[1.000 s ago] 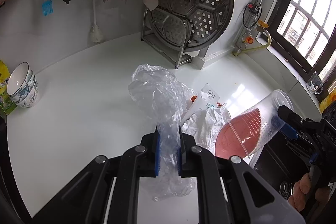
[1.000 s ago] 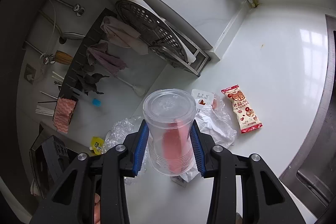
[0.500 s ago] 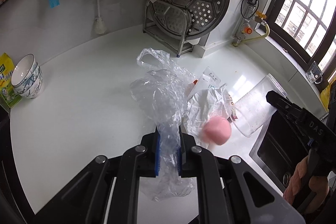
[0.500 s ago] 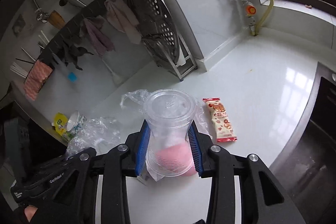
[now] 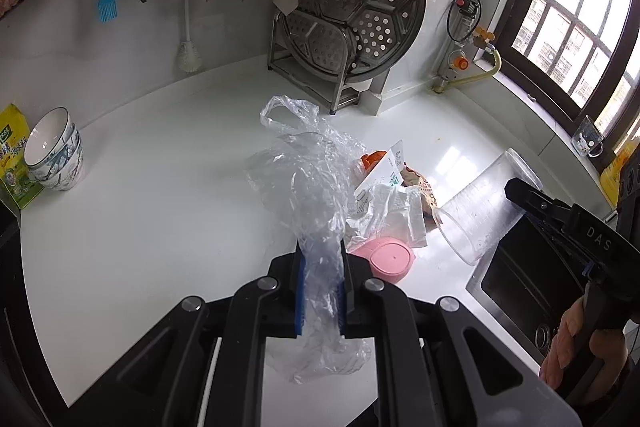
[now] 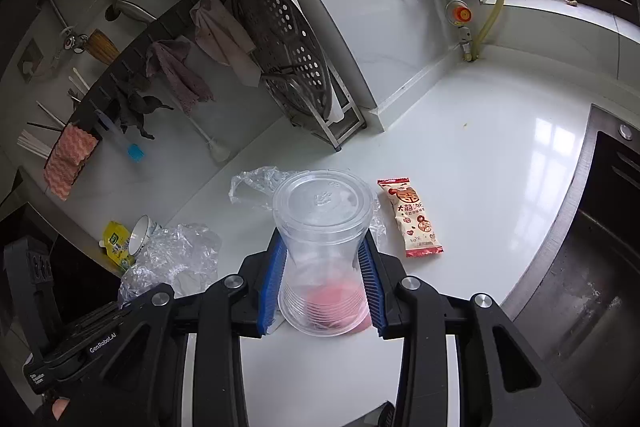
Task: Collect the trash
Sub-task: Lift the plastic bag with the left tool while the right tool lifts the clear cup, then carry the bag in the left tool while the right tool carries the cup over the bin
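Observation:
My left gripper (image 5: 320,267) is shut on a crumpled clear plastic bag (image 5: 308,179) that hangs from its blue pads down to the white counter (image 5: 140,227). My right gripper (image 6: 324,267) is shut on a clear plastic cup (image 6: 322,211), whose walls are pinched in; in the left wrist view the cup (image 5: 480,211) lies tilted, mouth down toward the counter. A pink round lid (image 5: 390,259) rests on the counter beside the bag. A white crumpled wrapper (image 5: 390,211) and a red snack packet (image 6: 410,217) lie just behind the lid.
A steel steamer rack (image 5: 352,15) stands at the back wall. Stacked bowls (image 5: 54,155) and a yellow packet (image 5: 14,155) sit at far left. A dark sink (image 6: 592,267) borders the counter on the right. A person's hand (image 5: 568,339) holds the right gripper's handle.
The pink lid, inside the cup a second ago, has dropped out onto the counter beside the bag. The right gripper has rolled and tilted the cup. The left gripper still holds the bag.

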